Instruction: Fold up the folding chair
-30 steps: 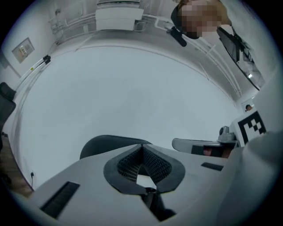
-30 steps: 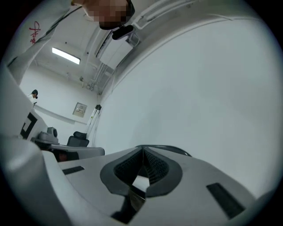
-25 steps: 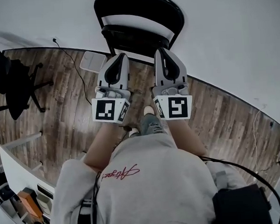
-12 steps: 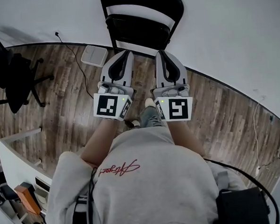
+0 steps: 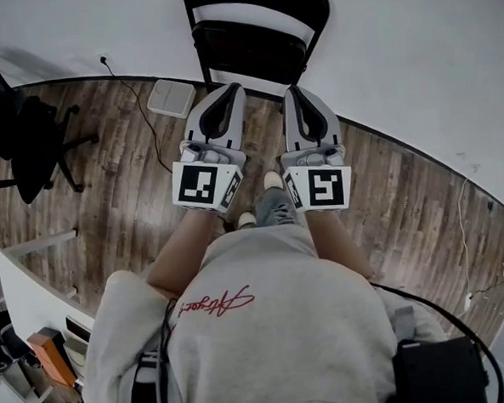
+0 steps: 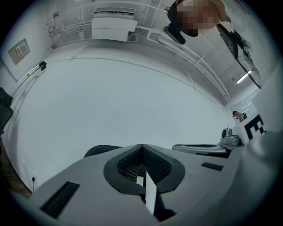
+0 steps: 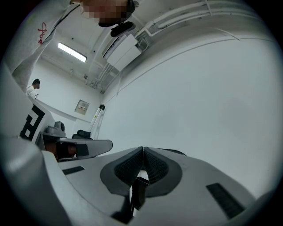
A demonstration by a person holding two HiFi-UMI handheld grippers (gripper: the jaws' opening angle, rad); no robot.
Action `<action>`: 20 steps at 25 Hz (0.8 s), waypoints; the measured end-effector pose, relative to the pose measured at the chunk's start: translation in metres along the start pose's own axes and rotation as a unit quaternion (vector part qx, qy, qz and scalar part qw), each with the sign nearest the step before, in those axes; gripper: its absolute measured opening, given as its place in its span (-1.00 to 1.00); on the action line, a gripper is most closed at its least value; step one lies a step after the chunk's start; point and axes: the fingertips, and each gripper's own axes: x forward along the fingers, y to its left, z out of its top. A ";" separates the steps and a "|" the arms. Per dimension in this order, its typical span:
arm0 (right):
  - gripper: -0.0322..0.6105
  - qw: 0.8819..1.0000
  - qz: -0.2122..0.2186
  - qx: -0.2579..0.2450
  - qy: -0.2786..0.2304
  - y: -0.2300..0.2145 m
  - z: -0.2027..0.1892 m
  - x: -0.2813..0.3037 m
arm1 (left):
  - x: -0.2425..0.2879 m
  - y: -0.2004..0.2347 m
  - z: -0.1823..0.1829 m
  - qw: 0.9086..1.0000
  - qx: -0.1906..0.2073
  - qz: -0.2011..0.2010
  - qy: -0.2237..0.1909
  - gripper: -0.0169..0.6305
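Note:
A black folding chair [image 5: 255,34] stands unfolded against the white wall at the top of the head view, its seat facing me. My left gripper [image 5: 231,89] is shut and empty, its tip just short of the seat's front edge on the left. My right gripper [image 5: 298,90] is shut and empty too, level with it on the right. In the left gripper view the jaws [image 6: 142,145] meet with nothing between them; a sliver of the chair back [image 6: 99,151] shows behind. In the right gripper view the jaws [image 7: 143,149] also meet, facing the bare wall.
A white box [image 5: 171,98] with a cable lies on the wooden floor left of the chair. A black office chair [image 5: 27,142] stands at the far left. White furniture [image 5: 32,286] and clutter fill the lower left. A cable [image 5: 463,243] trails along the right wall.
Both grippers have moved forward toward the chair, side by side, and stay shut. The chair has not moved.

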 end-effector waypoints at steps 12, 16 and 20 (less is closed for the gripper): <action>-0.84 1.000 0.009 -0.004 -0.005 0.002 0.010 0.003 | 0.003 0.006 -0.003 1.000 -0.007 0.005 0.002 -0.90; -0.84 1.000 0.012 -0.005 -0.006 0.003 0.010 0.004 | 0.004 0.010 -0.004 1.000 -0.012 0.012 0.004 -0.90; -0.84 1.000 0.012 -0.005 -0.005 0.000 0.010 0.004 | 0.005 0.008 -0.005 1.000 -0.015 0.013 0.007 -0.90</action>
